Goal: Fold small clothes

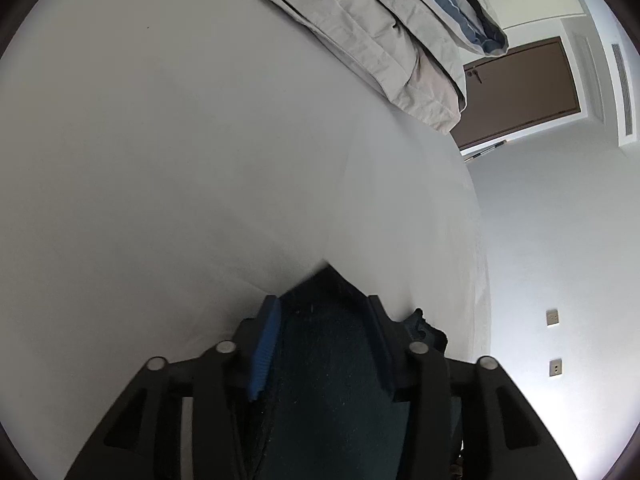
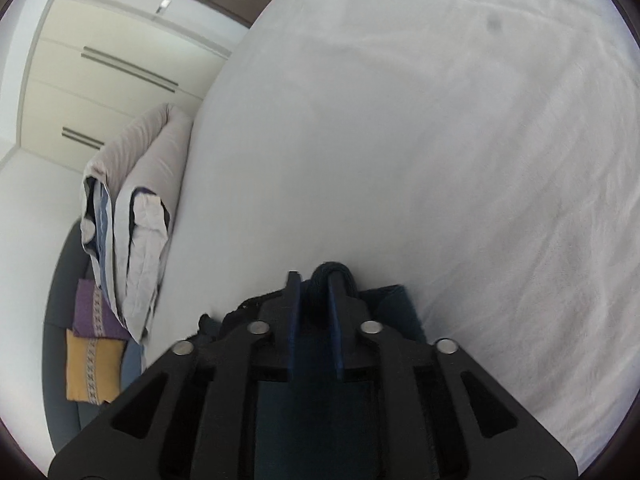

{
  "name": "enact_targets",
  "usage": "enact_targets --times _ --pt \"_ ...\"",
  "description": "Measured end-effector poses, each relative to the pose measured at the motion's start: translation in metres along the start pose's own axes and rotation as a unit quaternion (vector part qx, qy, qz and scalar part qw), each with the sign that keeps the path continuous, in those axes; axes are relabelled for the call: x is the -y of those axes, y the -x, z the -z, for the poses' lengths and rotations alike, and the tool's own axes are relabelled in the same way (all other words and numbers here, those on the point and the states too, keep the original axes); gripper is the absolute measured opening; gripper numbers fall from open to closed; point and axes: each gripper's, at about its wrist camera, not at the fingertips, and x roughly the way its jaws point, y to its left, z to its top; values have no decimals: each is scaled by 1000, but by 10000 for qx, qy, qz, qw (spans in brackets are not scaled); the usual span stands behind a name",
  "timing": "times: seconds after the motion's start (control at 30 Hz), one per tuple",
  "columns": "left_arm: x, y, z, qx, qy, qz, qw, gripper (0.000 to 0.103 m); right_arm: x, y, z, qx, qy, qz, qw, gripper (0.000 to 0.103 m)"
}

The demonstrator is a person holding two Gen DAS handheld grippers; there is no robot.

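Right wrist view: two cushions [image 2: 94, 364], one dark garment [image 2: 394, 308].

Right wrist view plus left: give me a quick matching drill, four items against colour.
Items:
1. Bed sheet
2. Small garment between the left gripper fingers
3. Upper square cushion
4. Lower square cushion

Colours:
A. mustard yellow
B. white
C. purple
D. dark navy

Pairs: 1-B, 2-D, 3-C, 4-A
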Motion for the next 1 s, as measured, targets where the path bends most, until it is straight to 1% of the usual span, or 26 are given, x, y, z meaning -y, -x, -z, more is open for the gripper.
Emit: enact_targets --times 0.03,0.1,0.13,0.17,0.2,0.27,0.37,0.43,0.53,0.57,0.6,0.63,0.67,0.7,0.73,0.8,0.83,0.87,0.93,0.97,1.0 --pt "-1 4 0 45 7 -14 10000 53 1 3 -1 111 50 -10 9999 38" --pt "-3 16 -2 178 45 -24 9998 57 1 13 -2 400 124 219 9989 59" --pt "-3 24 -2 267 69 -24 9996 57 1 20 -4 563 133 303 9979 66" --pt "-2 35 0 405 36 -9 9992 57 1 26 -4 639 151 386 9971 66" --pt "0 47 4 532 -49 -27 9986 59 -2 32 -3 684 209 391 9967 66" --pt "13 61 16 678 -356 -108 9970 61 -13 42 4 653 439 338 9963 66" --pt "33 70 46 704 -880 -139 9935 63 -43 39 26 328 1104 327 9928 66" --pt "47 68 73 664 -1288 -174 9893 63 -65 29 48 18 1538 154 9880 65" --pt "62 56 109 547 -1851 -215 9810 65 -85 10 79 -434 1942 -190 9798 65" --pt "64 47 119 480 -2016 -274 9779 66 -89 1 91 -656 2017 -261 9769 65" --pt "64 41 125 437 -2141 -348 9752 66 -88 -10 100 -842 2043 -192 9751 65" --pt "63 33 132 422 -2330 -503 9703 66 -82 -21 105 -840 2084 83 9744 61" --pt "58 23 136 437 -2489 -753 9646 66 -75 -20 110 -730 2155 115 9737 55" --pt "49 15 137 388 -2500 -918 9631 63 -62 -15 112 -540 2209 32 9738 41" --pt "41 15 137 394 -2470 -822 9647 61 -53 -12 108 -462 2079 4 9771 22" --pt "32 17 131 462 -2417 -631 9672 56 -25 1 96 -235 1577 70 9872 5" --pt "30 18 126 460 -2370 -604 9685 55 -11 15 93 29 1345 116 9908 4" --pt "27 23 123 509 -2297 -637 9698 55 -1 26 92 258 1185 265 9923 4" --pt "20 36 118 686 -2067 -737 9732 55 14 46 93 521 923 331 9938 5" --pt "17 41 117 733 -1945 -747 9753 55 17 55 95 604 857 372 9938 10" --pt "16 47 117 771 -1869 -762 9764 55 18 65 102 696 782 572 9929 24"
